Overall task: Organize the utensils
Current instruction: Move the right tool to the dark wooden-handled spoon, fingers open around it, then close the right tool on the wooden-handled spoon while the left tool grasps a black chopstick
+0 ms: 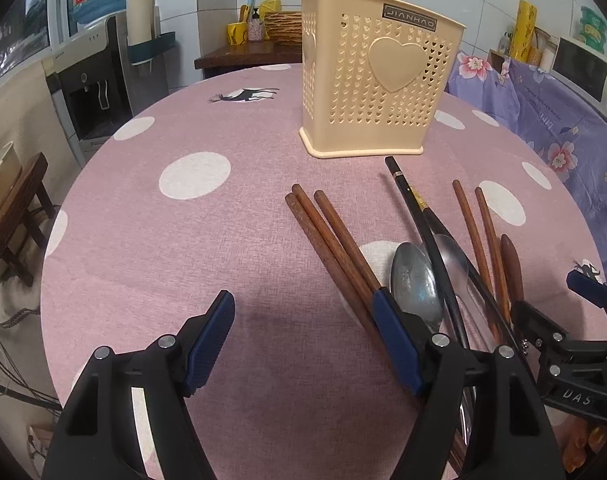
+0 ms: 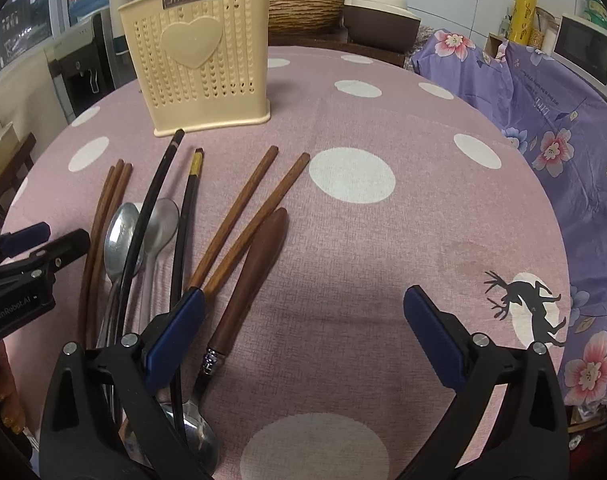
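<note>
A cream perforated utensil holder (image 1: 377, 80) with a heart stands upright on the pink dotted tablecloth; it also shows in the right wrist view (image 2: 201, 60). In front of it lie brown wooden chopsticks (image 1: 335, 244), black chopsticks (image 1: 427, 224), two steel spoons (image 1: 417, 280) and a wooden-handled spoon (image 2: 255, 272). My left gripper (image 1: 305, 310) is open and empty, left of the pile, its right finger beside the brown chopsticks. My right gripper (image 2: 303, 312) is open and empty, its left finger over the pile's near end.
The round table's edge (image 1: 75, 184) curves away at left. A water dispenser (image 1: 91, 76) and wooden stool (image 1: 15, 216) stand to the left. A purple floral cloth (image 2: 551, 120) covers furniture at right, with a microwave (image 2: 587, 48) behind.
</note>
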`<control>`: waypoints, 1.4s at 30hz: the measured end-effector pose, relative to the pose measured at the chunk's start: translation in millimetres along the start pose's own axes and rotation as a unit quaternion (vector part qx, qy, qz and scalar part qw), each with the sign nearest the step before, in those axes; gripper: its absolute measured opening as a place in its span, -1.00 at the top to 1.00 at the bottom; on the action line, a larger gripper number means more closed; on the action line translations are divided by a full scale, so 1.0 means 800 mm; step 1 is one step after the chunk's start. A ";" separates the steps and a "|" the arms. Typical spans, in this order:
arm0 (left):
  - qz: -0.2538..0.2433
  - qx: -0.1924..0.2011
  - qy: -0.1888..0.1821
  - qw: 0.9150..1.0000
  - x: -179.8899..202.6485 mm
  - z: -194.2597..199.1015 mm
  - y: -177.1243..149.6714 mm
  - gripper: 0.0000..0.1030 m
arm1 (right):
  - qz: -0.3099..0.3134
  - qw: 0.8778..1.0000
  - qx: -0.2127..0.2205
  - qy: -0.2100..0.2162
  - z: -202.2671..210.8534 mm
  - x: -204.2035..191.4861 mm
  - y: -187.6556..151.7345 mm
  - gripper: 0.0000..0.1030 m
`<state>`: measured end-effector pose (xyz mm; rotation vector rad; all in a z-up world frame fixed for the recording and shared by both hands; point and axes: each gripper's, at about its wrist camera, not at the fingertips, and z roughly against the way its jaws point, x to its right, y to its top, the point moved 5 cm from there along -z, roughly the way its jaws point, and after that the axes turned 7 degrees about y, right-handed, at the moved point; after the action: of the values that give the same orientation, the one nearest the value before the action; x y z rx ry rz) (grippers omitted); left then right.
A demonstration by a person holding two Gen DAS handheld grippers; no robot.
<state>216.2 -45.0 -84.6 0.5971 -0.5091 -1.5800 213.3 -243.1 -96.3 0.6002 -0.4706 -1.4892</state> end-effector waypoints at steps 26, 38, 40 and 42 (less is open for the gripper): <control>0.005 0.010 -0.005 1.000 -0.009 0.004 0.029 -0.39 | -0.102 0.993 -0.014 0.051 -0.007 0.044 0.008 0.10; 0.016 0.004 -0.015 1.000 -0.010 0.004 0.021 -0.39 | -0.101 0.992 -0.030 0.070 -0.042 0.020 0.051 0.32; 0.018 0.005 -0.015 1.000 -0.013 0.005 0.021 -0.39 | -0.101 0.992 -0.033 0.069 -0.039 0.015 0.049 0.35; 0.017 0.008 -0.014 1.000 -0.015 0.006 0.022 -0.39 | -0.099 0.992 -0.035 0.064 -0.034 0.016 0.043 0.35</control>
<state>226.9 -34.8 -68.6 0.5766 -0.5511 -1.5543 257.7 -253.8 -96.8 0.6987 -0.2634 -1.6361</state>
